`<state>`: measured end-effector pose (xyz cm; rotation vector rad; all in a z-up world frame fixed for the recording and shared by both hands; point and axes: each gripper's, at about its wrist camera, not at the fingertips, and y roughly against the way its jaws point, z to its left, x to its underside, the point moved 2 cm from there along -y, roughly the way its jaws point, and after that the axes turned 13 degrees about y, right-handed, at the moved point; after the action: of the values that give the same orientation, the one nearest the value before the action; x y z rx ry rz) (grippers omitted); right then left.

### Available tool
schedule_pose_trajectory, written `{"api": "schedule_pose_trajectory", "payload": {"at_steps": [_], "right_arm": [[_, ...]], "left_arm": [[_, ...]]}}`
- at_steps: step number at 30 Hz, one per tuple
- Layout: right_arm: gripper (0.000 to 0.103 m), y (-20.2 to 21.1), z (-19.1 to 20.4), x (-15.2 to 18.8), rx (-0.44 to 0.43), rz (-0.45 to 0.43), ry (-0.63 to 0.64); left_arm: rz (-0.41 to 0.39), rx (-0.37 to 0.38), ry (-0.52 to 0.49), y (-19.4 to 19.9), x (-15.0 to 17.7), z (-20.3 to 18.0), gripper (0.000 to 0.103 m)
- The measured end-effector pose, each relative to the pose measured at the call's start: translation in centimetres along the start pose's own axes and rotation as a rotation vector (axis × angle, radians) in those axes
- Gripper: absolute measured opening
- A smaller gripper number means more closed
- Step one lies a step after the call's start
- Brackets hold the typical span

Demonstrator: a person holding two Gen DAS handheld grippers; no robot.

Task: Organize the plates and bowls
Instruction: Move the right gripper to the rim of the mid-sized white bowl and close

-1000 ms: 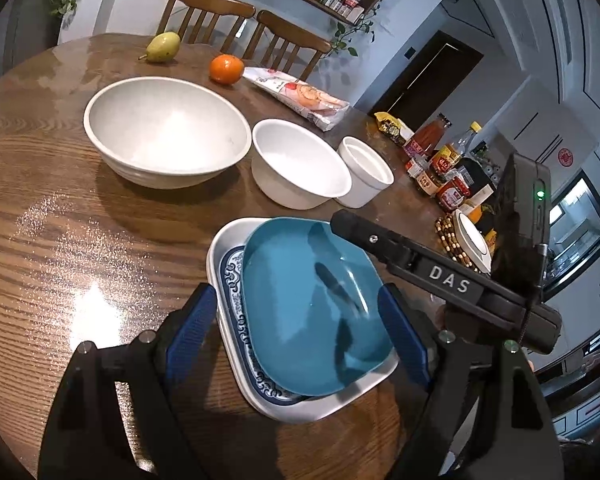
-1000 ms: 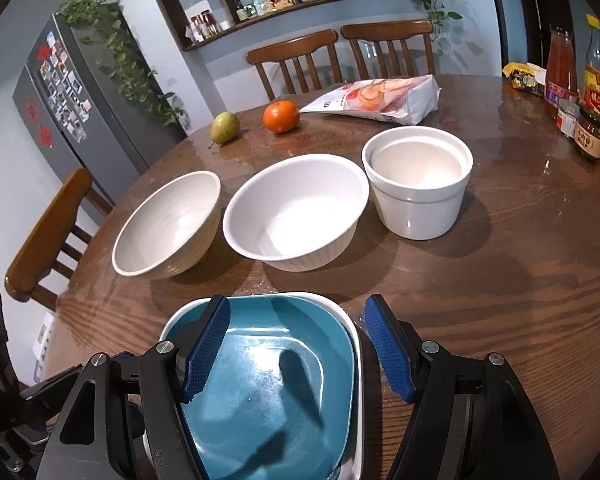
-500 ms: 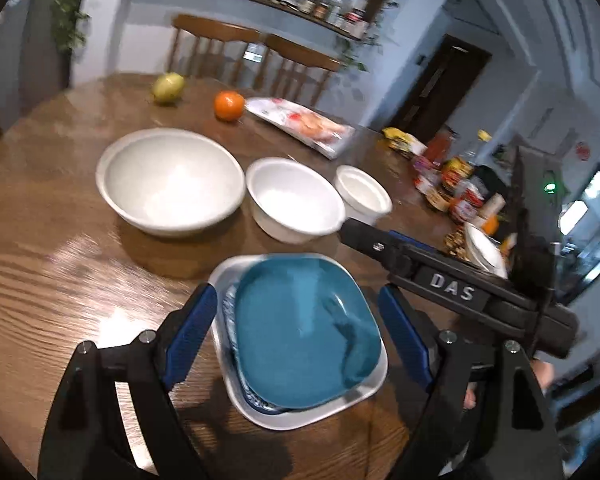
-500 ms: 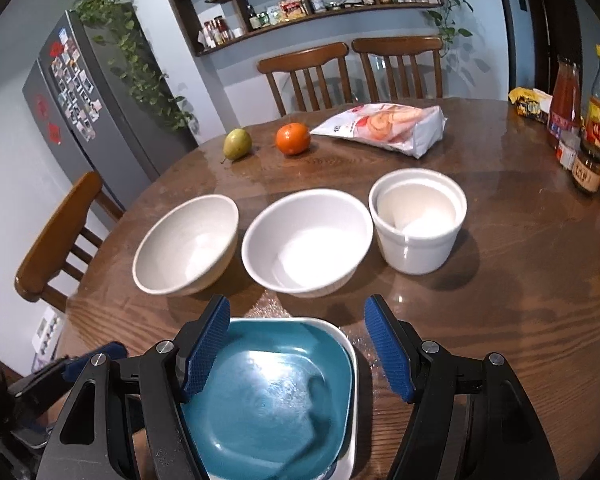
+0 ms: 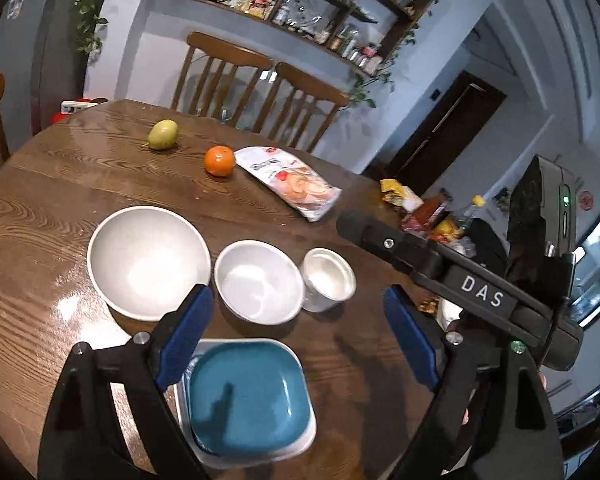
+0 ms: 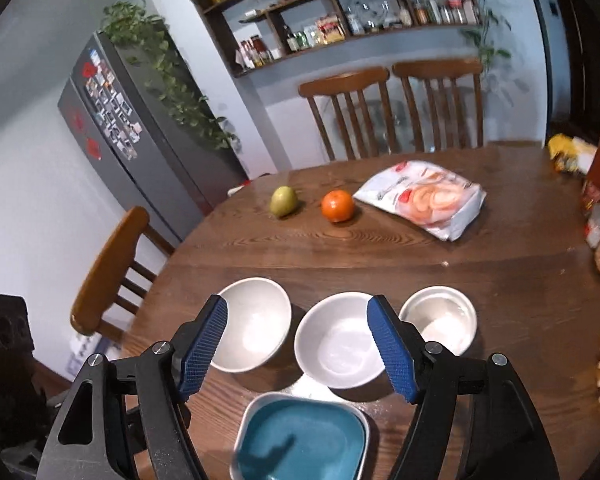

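A teal square plate lies stacked on a white square plate at the table's near edge; the stack also shows in the right wrist view. Behind it stand three white bowls in a row: large, medium, small straight-sided. In the right wrist view they are large, medium, small. My left gripper is open and empty, raised above the stack. My right gripper is open and empty, high above the plates and bowls.
A pear, an orange and a snack bag lie at the far side of the round wooden table. Bottles and jars crowd the right edge. Wooden chairs stand behind and a chair on the left.
Both grippers have lifted up and back from the stacked plates, staying open. The plates and bowls now look smaller and farther below.
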<state>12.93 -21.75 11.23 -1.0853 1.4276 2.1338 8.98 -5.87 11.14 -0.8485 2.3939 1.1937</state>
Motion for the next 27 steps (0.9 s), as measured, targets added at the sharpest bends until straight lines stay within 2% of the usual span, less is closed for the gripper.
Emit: {"api": "schedule_pose_trajectory", "payload": {"at_steps": [3,6,9,10,12,13,15,18,21,27], "right_arm": [[0.074,-3.2,-1.1,0.1,0.015,0.097,-0.014],[0.074,-6.0,-2.1,0.3,0.009,0.163,-0.017],[0.074,-8.1,-3.0,0.2,0.023,0.185,-0.019],[0.074,-9.0,-3.3,0.2,0.028,0.209,-0.025],[0.072,-10.5,-3.9,0.1,0.025,0.234,-0.023],[0.066,-11.1,-4.0,0.1,0.021,0.240,-0.019],[0.055,-12.2,-4.5,0.2,0.011,0.258,-0.027],[0.044,-13.0,-5.0,0.7,0.029,0.263,-0.027],[0.044,-13.4,-5.1,0.9,0.043,0.254,-0.024],[0.044,-14.5,-5.4,1.4,0.062,0.281,-0.022]], "left_arm": [[0.004,-0.088,-0.011,-2.3,0.2,0.4,0.088],[0.086,-0.115,-0.007,-5.2,0.8,1.6,0.087],[0.199,-0.138,-0.007,-8.6,1.4,2.1,0.084],[0.208,-0.137,-0.001,-9.0,1.6,2.4,0.083],[0.218,-0.158,0.019,-9.8,1.7,3.0,0.078],[0.219,-0.159,0.024,-10.0,1.6,3.0,0.075],[0.234,-0.159,0.028,-10.5,1.7,3.3,0.062],[0.244,-0.154,0.056,-11.1,2.0,3.7,0.059],[0.217,-0.188,0.048,-11.5,2.1,3.9,0.053],[0.222,-0.182,0.058,-12.0,2.2,4.3,0.053]]}}
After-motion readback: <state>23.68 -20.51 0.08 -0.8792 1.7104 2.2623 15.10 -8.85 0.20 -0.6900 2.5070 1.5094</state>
